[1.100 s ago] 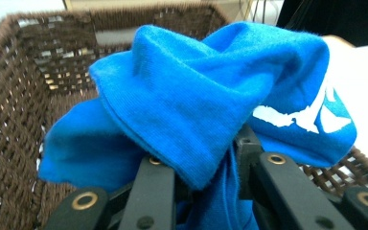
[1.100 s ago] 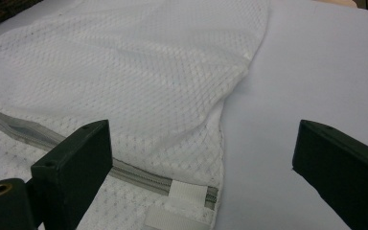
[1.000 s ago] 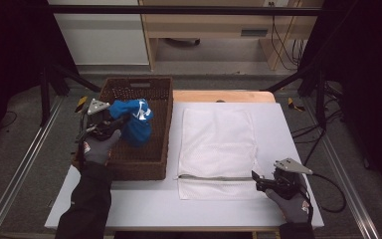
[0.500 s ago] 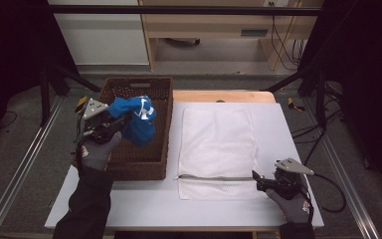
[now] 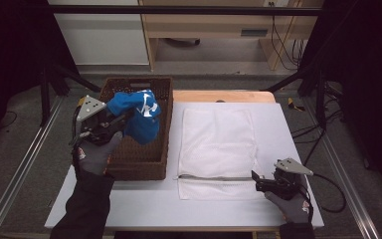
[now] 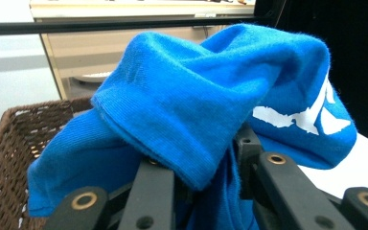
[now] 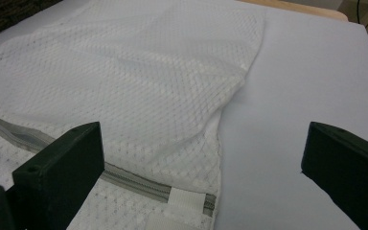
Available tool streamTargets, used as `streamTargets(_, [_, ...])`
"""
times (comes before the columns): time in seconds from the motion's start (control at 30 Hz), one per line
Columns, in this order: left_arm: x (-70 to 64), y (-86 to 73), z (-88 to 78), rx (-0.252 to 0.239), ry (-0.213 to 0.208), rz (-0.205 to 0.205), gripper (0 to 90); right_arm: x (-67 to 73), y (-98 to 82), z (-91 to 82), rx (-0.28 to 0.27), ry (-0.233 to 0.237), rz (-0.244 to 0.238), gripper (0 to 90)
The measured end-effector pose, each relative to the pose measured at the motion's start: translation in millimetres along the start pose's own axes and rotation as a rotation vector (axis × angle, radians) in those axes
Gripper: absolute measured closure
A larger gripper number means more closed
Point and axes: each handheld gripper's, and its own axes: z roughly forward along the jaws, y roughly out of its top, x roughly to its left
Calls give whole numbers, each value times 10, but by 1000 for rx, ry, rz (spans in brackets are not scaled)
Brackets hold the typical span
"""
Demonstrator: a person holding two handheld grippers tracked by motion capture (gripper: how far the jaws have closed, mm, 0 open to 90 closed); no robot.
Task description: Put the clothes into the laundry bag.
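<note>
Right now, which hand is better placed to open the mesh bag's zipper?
Right. The right gripper sits with fingers open at the zipper end of the mesh bag. The left gripper is busy, shut on the blue garment above the basket.

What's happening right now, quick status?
Left gripper shut on blue garment, held over wicker basket. Right gripper open at mesh laundry bag zipper end. Nothing in the way.

table [image 5: 144,199] — white | on it: wicker basket [image 5: 139,164] — mesh laundry bag [image 5: 216,144]
</note>
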Motion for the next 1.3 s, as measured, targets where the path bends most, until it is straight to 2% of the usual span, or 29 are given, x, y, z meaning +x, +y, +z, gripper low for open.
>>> streamTargets(0.17, [-78, 51, -27, -11, -11, 5, 755, 15, 10, -10, -6, 1, -2, 26])
streamTargets(0.43, [-304, 169, -59, -35, -50, 29, 754, -14, 16, -41, -35, -4, 13, 44])
streamTargets(0.6, [-421, 197, -44, -36, -72, 41, 754, -11, 17, -43, -32, -3, 14, 50])
streamTargets(0.93, [-784, 213, 116, -21, -136, 87, 754, -46, 3, -44, -27, -18, 16, 62])
streamTargets(0.97, [-860, 206, 157, -15, -151, 100, 754, -47, 1, -45, -25, -18, 17, 63])
streamTargets(1.03, [-898, 203, 177, -12, -158, 106, 754, -50, 0, -44, -25, -19, 18, 65])
streamTargets(1.1, [-1006, 186, 242, -7, -173, 114, 753, -56, -6, -43, -22, -21, 19, 72])
streamTargets(1.3, [-1150, 140, 353, 5, -199, 122, 753, -64, -7, -48, -21, -20, 27, 76])
